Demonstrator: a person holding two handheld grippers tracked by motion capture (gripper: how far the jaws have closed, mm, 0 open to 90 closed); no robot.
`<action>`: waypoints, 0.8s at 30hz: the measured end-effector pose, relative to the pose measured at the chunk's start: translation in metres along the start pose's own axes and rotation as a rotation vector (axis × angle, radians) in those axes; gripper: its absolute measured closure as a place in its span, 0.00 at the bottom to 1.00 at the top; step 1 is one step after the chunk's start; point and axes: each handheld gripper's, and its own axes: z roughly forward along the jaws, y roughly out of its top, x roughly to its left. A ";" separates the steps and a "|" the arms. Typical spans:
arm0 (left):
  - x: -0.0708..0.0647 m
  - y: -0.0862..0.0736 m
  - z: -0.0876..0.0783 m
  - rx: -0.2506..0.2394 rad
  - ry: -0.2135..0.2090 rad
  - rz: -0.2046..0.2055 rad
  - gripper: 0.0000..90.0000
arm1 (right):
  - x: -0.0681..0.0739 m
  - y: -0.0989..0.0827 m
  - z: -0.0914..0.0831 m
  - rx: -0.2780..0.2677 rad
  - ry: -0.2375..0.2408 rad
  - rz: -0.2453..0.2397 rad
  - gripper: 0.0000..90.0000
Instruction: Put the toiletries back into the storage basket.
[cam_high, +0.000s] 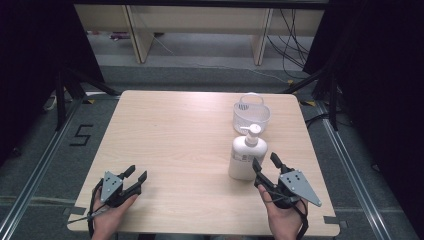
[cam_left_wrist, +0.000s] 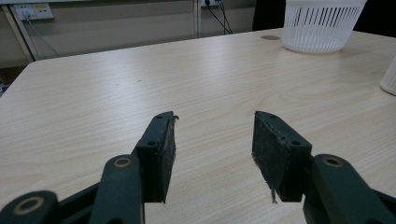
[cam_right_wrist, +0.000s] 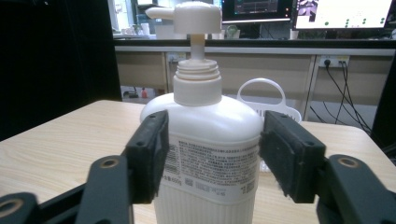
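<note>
Pump bottle framed but not yet gripped

Your right fingers (cam_right_wrist: 212, 158) stood wide on either side of the white pump bottle (cam_right_wrist: 208, 154), pads not visibly pressing, so by my reading the grasp was still to be made. The bottle stood upright on the bench (cam_high: 175, 150), just in front of the white slotted basket (cam_high: 251, 115), which looked empty. Your left fingers (cam_left_wrist: 214, 149) were open on nothing, resting low over the near left bench; everything past the approach seemed left to do.
</note>
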 end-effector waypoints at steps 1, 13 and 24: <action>0.000 0.000 0.000 0.000 0.000 -0.001 0.54 | 0.001 0.000 0.001 0.014 0.000 -0.004 0.42; 0.000 0.000 0.000 -0.009 -0.008 0.005 0.54 | 0.011 0.013 0.017 -0.024 -0.043 -0.066 0.37; -0.001 0.000 0.000 -0.004 -0.004 0.004 0.53 | 0.017 0.023 0.037 -0.027 -0.053 -0.092 0.43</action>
